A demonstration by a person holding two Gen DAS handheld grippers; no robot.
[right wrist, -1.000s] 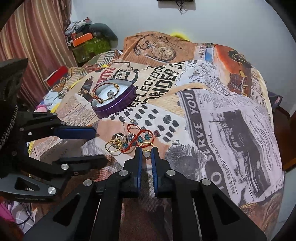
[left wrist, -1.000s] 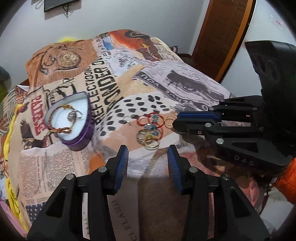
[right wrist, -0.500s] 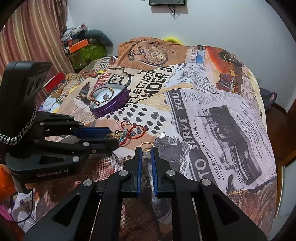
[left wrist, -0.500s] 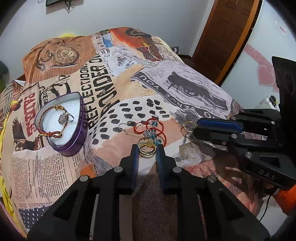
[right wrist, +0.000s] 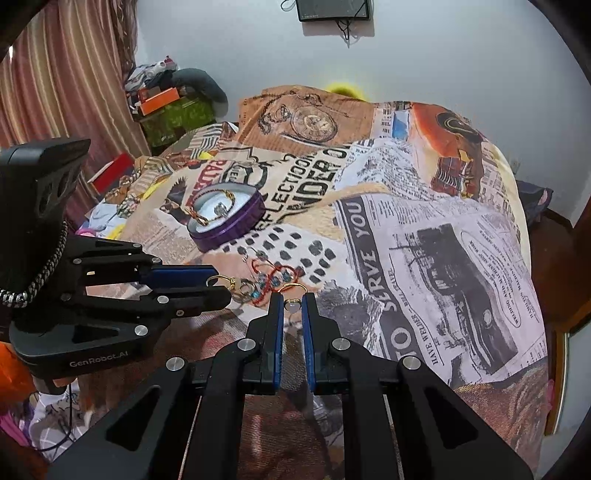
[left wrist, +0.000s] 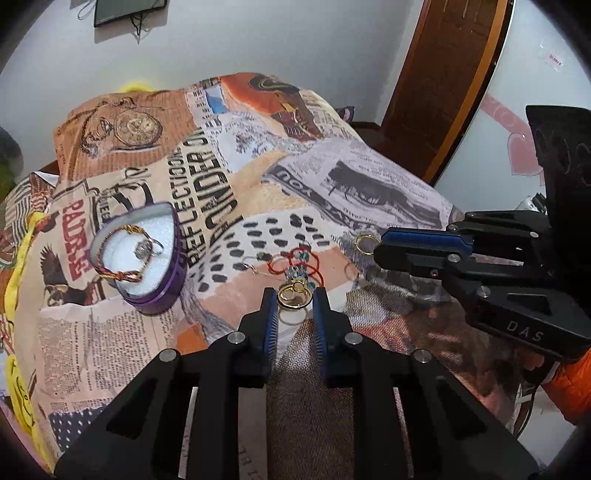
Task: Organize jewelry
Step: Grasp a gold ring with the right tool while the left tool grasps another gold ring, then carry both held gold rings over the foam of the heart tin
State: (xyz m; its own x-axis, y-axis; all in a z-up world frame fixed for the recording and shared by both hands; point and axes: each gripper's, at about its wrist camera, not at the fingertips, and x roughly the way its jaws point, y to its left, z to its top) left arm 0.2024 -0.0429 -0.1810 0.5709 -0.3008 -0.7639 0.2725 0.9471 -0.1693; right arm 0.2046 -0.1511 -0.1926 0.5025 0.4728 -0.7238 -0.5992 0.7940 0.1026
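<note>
Left wrist view, near to far: left claw (left wrist: 294, 300) has its blue pads pressed on either side of a gold ring (left wrist: 294, 297), so it looks clenched on that ring, just above the bed cover (left wrist: 369, 184). Right behind it lies a small tangle of jewelry: red cord bracelet w/ blue beads (left wrist: 295, 258) and a thin earring hook (left wrist: 251, 266) beside it. To the right, the right claw (left wrist: 380, 249) comes in sideways w/ a second gold ring (left wrist: 365, 244) at its tip. Further left sits a purple heart-shaped tin (left wrist: 162, 291) w/ white padding, holding a braided red-gold bracelet (left wrist: 114, 274) and a silver stone ring (left wrist: 146, 249). Right wrist view: right claw (right wrist: 292, 303) is nearly closed, pads gripping a gold ring w/ pale stone (right wrist: 292, 304); band rises above the pads. Left claw (right wrist: 218, 288) enters from the left, a gold ring (right wrist: 218, 281) at its tip, touching the bead tangle (right wrist: 273, 278). Tin (right wrist: 236, 229) sits beyond on the bed; TV (right wrist: 334, 9) on the far wall.
</note>
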